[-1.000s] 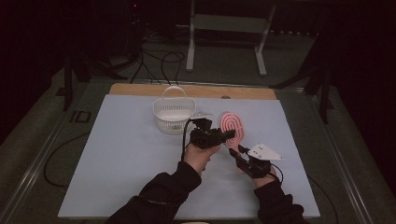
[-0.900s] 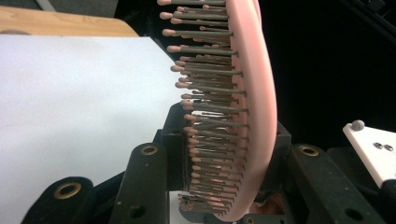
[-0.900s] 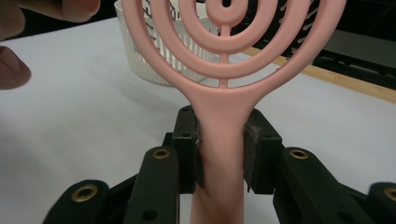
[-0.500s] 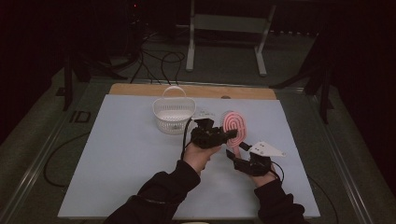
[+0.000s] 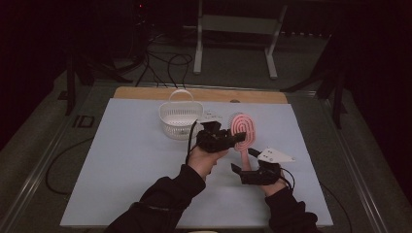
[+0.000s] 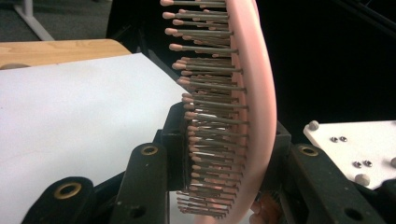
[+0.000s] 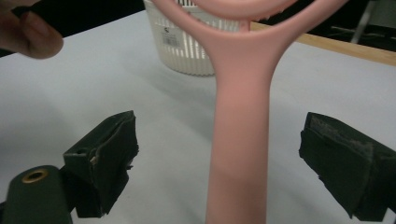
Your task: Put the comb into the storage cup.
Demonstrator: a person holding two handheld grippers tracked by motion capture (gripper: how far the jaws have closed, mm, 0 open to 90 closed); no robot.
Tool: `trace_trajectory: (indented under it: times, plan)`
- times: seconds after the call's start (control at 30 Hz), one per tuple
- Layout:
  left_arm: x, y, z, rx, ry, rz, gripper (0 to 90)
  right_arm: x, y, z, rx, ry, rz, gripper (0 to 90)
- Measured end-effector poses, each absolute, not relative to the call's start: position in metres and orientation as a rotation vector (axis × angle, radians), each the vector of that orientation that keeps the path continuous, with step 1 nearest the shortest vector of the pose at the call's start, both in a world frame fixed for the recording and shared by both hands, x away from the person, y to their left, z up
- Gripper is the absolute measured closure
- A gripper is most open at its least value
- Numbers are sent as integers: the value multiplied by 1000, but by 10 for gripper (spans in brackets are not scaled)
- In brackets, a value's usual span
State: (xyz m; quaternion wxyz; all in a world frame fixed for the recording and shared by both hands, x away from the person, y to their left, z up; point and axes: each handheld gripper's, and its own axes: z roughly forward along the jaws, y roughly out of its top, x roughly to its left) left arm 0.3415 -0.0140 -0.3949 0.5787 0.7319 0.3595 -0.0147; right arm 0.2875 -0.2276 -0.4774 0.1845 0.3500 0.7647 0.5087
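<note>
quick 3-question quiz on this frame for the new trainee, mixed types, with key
1. True or false: the left gripper has its fingers shut on the head of the pink hairbrush.
2. The right gripper's fingers are: A) clamped on the handle, B) open on either side of the handle, C) inside the white basket.
3. Fill in: in the left gripper view the brush's bristles point toward the ____ side of the picture.

Key: 1 true; 2 B; 3 left.
</note>
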Motion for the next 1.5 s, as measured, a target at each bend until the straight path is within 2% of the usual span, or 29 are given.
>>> trace_trajectory:
  times: [0.7, 1.5]
  plan:
    - [341, 7, -365, 1679, 798, 19, 649, 287, -231, -479, 930, 2213, 1457, 92]
    - [343, 47, -340, 1655, 770, 123, 649, 275, -251, -480, 900, 2251, 1503, 91]
